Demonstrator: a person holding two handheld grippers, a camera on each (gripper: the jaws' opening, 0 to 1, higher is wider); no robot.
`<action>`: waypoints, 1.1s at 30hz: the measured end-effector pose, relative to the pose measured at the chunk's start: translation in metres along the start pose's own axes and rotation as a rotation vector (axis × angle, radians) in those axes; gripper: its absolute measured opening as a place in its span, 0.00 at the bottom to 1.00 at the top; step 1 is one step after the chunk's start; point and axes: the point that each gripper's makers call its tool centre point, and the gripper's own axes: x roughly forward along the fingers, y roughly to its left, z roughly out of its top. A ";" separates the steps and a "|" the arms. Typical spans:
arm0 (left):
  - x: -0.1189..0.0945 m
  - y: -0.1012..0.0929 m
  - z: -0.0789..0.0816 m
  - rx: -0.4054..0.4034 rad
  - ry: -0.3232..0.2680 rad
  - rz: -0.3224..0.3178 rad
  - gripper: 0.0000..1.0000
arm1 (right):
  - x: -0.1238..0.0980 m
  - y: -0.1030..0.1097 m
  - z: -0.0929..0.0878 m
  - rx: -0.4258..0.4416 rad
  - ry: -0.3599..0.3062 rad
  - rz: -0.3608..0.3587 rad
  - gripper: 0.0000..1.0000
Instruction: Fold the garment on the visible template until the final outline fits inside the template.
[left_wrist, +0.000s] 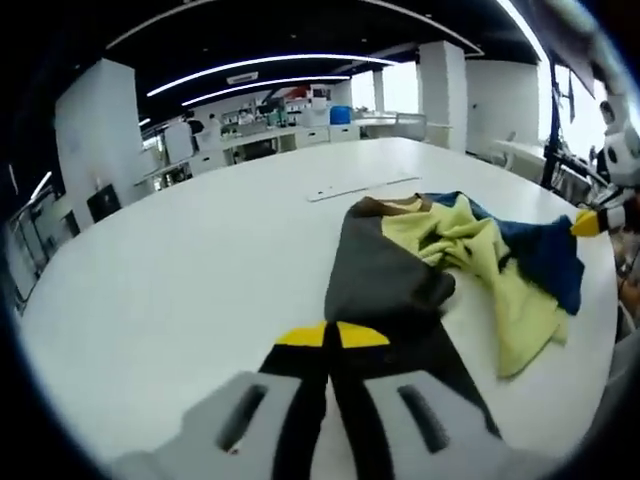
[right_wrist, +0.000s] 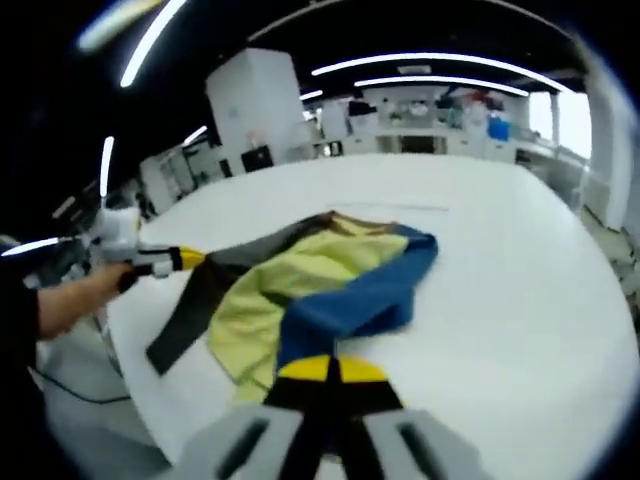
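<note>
Worktop: a large white rounded surface; in the left gripper view it takes most of the picture, with a thin pale strip lying on it beyond the garment.
Garment: it lies crumpled on the worktop, to the right of centre in the left gripper view; the grey part is at the left, the yellow-green part in the middle, the blue part at the right.
Left hand-held gripper: its yellow tips are together and they pinch the grey edge of the garment; in the right gripper view it enters from the left, held by a person's hand, with grey cloth stretched from its tip.
Right hand-held gripper: its yellow tips are closed on the blue part of the garment, near the bottom centre; in the left gripper view it shows at the far right, touching the blue cloth.
Garment in right gripper view: grey at the left, yellow-green in the middle, blue at the right, spread loosely and not flat.
Background: white benches, white pillars and long ceiling lights behind the worktop.
</note>
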 end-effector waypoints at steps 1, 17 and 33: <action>0.001 0.002 0.000 0.003 0.002 0.005 0.00 | -0.001 -0.005 0.000 -0.001 0.005 -0.010 0.00; 0.024 0.050 -0.001 0.064 0.040 0.045 0.00 | -0.023 -0.121 0.005 -0.070 0.088 -0.273 0.00; 0.045 0.084 -0.011 0.076 0.105 0.098 0.00 | -0.027 -0.211 0.001 -0.071 0.156 -0.463 0.00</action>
